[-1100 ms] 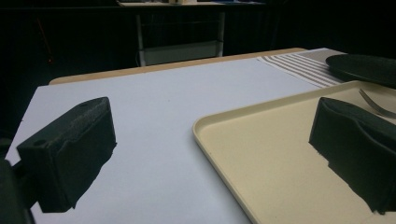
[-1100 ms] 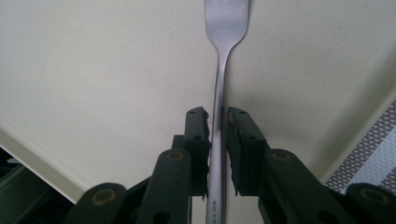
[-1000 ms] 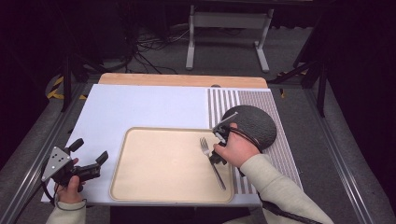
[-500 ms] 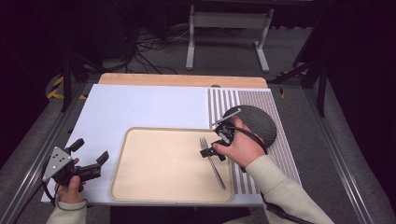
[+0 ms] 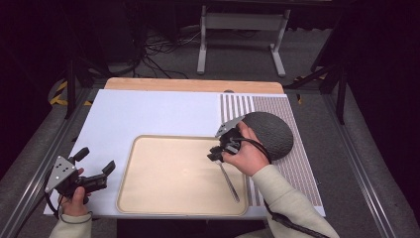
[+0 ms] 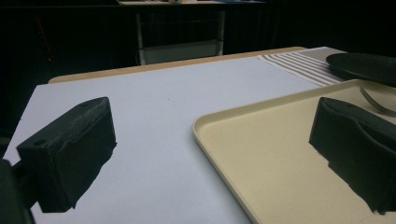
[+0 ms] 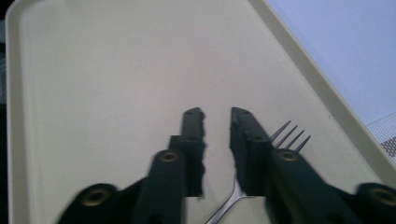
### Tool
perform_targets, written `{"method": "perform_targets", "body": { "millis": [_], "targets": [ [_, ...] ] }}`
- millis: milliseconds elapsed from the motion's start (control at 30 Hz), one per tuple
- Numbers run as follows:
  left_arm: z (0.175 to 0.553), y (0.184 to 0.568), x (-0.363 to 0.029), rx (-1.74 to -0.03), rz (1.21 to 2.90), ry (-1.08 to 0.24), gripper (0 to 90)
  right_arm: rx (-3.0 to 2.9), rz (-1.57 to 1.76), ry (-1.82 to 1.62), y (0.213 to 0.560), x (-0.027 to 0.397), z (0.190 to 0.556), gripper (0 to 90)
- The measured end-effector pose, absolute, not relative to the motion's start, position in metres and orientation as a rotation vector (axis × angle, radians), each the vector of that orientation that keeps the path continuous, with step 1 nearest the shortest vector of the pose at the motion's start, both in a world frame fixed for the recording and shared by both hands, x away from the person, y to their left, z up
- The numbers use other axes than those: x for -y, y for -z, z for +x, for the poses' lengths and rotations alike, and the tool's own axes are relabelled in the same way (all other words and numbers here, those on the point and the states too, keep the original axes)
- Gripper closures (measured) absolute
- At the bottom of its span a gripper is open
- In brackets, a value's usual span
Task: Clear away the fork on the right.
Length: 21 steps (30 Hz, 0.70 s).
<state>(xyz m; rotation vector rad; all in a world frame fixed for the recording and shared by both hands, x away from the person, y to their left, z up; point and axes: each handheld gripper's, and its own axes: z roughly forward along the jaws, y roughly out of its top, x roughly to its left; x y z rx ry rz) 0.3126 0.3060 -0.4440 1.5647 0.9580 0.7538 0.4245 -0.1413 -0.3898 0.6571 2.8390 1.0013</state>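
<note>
Fork (image 5: 229, 179) lying on tray (image 5: 168, 198), right of centre in high view, right hand-held gripper (image 5: 216, 153) over its tines, jaws just narrowed to a slit, fork beneath, unpinched; left hand-held gripper (image 5: 94, 172) spread, idle, lower left.

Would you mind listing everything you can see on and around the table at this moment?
tray: one, beige, on the white sheet near the person's edge
fork: one, silver, on the tray's right part, tines under the right hand-held gripper
plate: one, dark grey, on the striped mat right of the tray
striped mat: one, brown and white, table's right side
white sheet: one, covering the table's left and middle
metal stand: one, grey, on the floor beyond the table
left hand-held gripper: one, black, jaws open, left of the tray
right hand-held gripper: one, black, over the fork; jaws have just been closing, a narrow gap between them
</note>
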Motion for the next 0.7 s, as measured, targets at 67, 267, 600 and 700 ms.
{"method": "perform_targets", "body": {
  "millis": [67, 267, 600, 700],
  "targets": [
    [0.312, 0.444, -0.306, -0.956, 1.565, -0.754, 1.0, -2.847, 0.604, -0.981, 0.392, 0.139, 0.426, 88.9],
    [0.312, 0.444, -0.306, -0.960, 1.564, -0.753, 1.0, -2.841, 0.537, -0.961, 0.402, 0.134, 0.432, 90.0],
    [0.312, 0.444, -0.306, -0.957, 1.565, -0.753, 1.0, -2.818, 0.524, -0.933, 0.417, 0.134, 0.441, 90.0],
    [0.312, 0.444, -0.306, -0.961, 1.563, -0.752, 1.0, -2.816, 0.521, -0.923, 0.421, 0.133, 0.443, 90.0]
  ]
}}
